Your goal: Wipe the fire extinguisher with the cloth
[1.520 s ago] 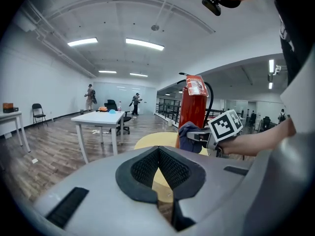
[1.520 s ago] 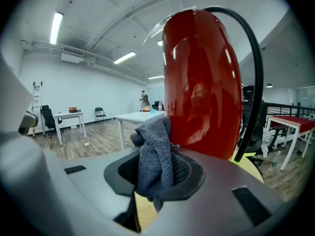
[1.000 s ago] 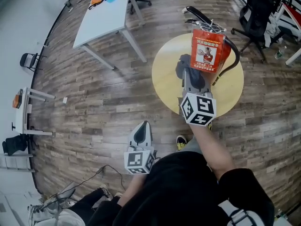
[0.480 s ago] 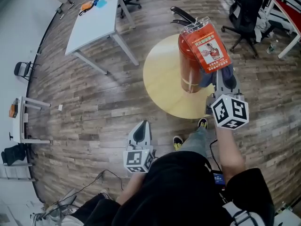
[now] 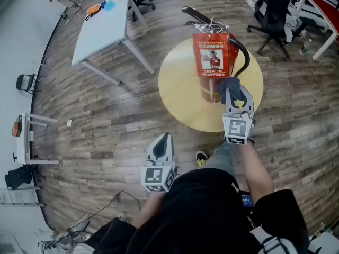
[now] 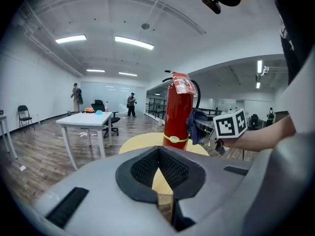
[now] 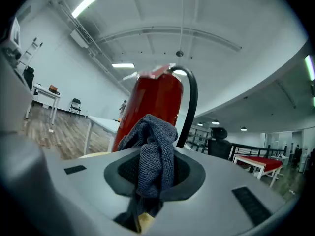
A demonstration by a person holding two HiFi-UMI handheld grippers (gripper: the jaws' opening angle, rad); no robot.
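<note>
The right gripper point(image 5: 235, 92) has moved. A moment ago it was on the right side of the fire extinguisher point(image 5: 207, 83). Now it is in front of it, low down, near the middle of the head view. The left gripper point(image 5: 163, 137) has stayed where it was.

Closest to the person, at the bottom middle of the head view, the left gripper hangs over the wood floor. In its own view its jaws are closed and there is nothing between them. It is well away from the red can and does no work.

Next comes the right gripper. Its jaws are shut tight on the cloth point(image 5: 228, 83), a dark grey bunch that sticks out past the tips. In the right gripper view the cloth point(image 7: 155, 151) sits right in front of the red can point(image 7: 152, 97). It looks like it touches the low part of the can, but I cannot be sure.

The fire extinguisher stands up straight on the round yellow table point(image 5: 180, 89), with a red tag point(image 5: 212, 54) hanging down its front and a black hose point(image 5: 244, 52) bending at its right.

Farther off, at the upper left, is a white table point(image 5: 103, 28).

I think the wiping is going on now. The pictures show no dirt, so I cannot tell how much is clean. The top, the handle and the hose likely still need a wipe.
</note>
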